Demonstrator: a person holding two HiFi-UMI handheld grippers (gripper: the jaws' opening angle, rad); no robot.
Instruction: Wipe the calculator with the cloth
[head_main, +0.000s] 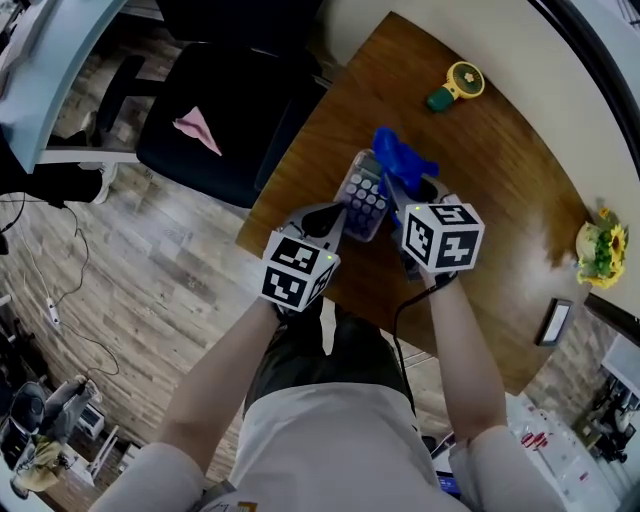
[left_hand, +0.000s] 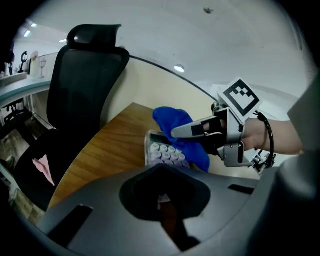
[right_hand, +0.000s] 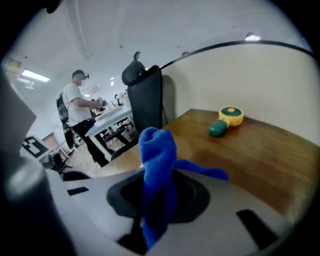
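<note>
Head view, nearest first: both forearms reached out past the near edge of the brown wooden tabletop (head_main: 480, 150).

Near-left: the left gripper (left_hand: 162, 199) had its jaws closed on the near end of the pale rectangular calculator with rows of round lilac-white keys (head_main: 365, 195). A pale edge showed deep between the jaws in the left gripper view. The calculator sat close to the tabletop's near-left edge, long axis running about 6 to 12 o'clock. Could not tell whether it was flat or raised.

Near-right: the right gripper (right_hand: 156, 210) was clamped on the bright blue fleecy cloth (head_main: 400, 155). A bunched fold stood up out of the jaws, with a tail trailing toward 3 o'clock in the right gripper view. The cloth touched the calculator's far end and right side and hid that end. The near rows of keys were uncovered.

Farther, 1 o'clock from the calculator and well apart: a small gadget with round yellow head and green handle (head_main: 455, 85) lay on the tabletop.

At 3 o'clock, by the right edge: a small bunch of yellow sunflowers (head_main: 602, 252).

Off the tabletop, 10 o'clock: a black mesh-backed office chair (head_main: 205, 150) with a pink scrap (head_main: 197, 128) on its seat.

Farthest, right gripper view, 10 o'clock: a person (right_hand: 75, 107) stood by desks.
</note>
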